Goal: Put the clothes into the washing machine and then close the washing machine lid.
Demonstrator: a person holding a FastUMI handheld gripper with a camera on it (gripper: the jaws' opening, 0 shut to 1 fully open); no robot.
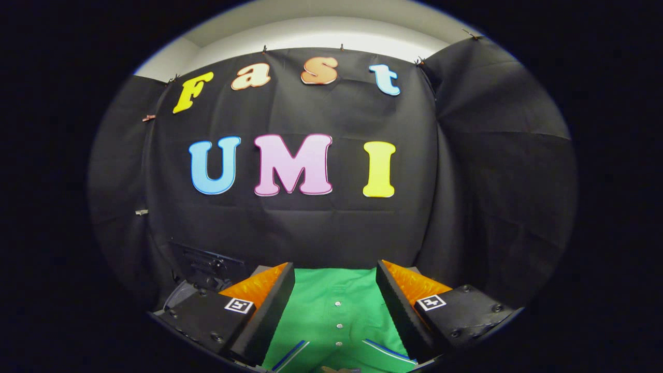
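gripper sits w/ fingers spread wide, nothing pinched. between them lies the green shirt, flat-ish, button placket running down the gap, collar w/ white and blue trim nearest the camera. cloth reaches from under the fingers out to where the black booth wall starts.

step in hand, as i judge it: the first grab of the garment, so the task is barely begun. to do it well: drop the tips straight down onto the cloth, aim a bit off the buttons so the pads bite fabric and not a hard button, and gather a fold between the fingers before closing. a pinch of one flat layer will likely slip; a bunch near the chest or collar should lift more of the shirt at once and keep less of it dragging. close fully, check both sides press on cloth, then lift slow.

hard to make out: can't tell how high the fingers are above the shirt, or if the tips touch it. sleeves and hem are cut off by the fingers. what the shirt lies on is covered. a dark boxy thing sits beyond the left finger against the wall; too dim to say if it's the washer or part of it, and no lid can be made out, so its state is unknown.
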